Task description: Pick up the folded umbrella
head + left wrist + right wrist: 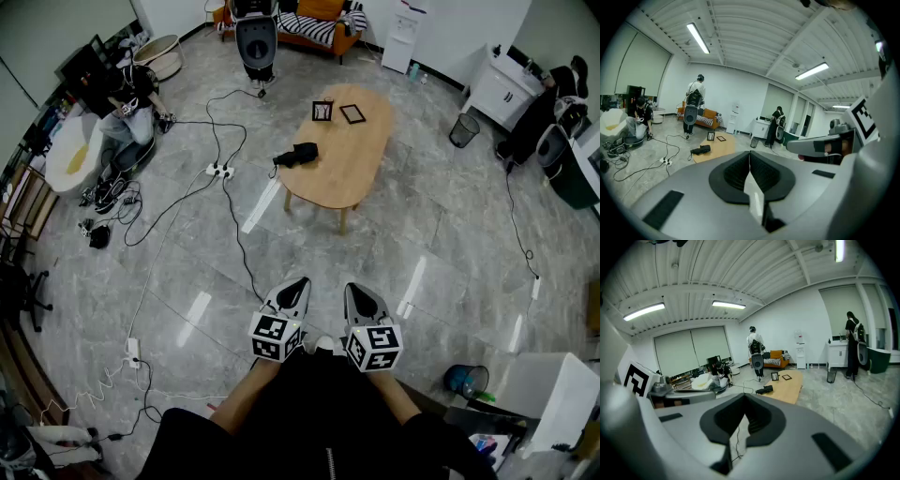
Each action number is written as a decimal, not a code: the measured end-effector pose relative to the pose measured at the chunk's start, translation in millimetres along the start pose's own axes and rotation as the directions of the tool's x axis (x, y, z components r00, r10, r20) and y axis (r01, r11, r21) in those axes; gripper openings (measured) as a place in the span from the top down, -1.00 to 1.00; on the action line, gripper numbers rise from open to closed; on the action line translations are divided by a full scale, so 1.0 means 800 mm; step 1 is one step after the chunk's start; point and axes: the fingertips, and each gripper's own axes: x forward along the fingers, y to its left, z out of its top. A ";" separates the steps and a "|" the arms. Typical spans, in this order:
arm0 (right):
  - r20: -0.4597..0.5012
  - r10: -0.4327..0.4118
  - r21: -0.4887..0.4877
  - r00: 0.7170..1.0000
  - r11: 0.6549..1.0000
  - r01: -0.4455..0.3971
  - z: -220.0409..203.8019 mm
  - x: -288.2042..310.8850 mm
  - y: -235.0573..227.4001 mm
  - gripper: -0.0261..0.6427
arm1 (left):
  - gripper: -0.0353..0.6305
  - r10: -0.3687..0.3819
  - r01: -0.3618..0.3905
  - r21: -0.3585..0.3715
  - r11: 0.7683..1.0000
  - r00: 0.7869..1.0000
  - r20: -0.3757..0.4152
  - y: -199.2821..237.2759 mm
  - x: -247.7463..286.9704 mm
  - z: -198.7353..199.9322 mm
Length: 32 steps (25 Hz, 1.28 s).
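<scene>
The folded umbrella (297,154) is a short black bundle lying at the near left edge of an oval wooden table (352,173), well ahead of me across the floor. It shows small in the left gripper view (701,150) and the right gripper view (764,389). My left gripper (297,282) and right gripper (355,290) are side by side close to my body, both aimed toward the table and far from it. Each has its jaws shut with the tips meeting and nothing between them.
Two small picture frames (337,112) stand at the table's far end. Black cables and a power strip (220,170) cross the grey floor on the left. A person (255,37) stands by an orange sofa, another sits at the left (127,103), and a bin (463,129) is at the right.
</scene>
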 end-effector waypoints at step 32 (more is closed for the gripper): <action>0.001 0.018 0.018 1.000 1.000 -0.018 -0.008 0.018 0.032 0.89 | 0.85 -0.015 0.015 0.005 1.000 1.000 -0.002 0.028 -0.011 -0.002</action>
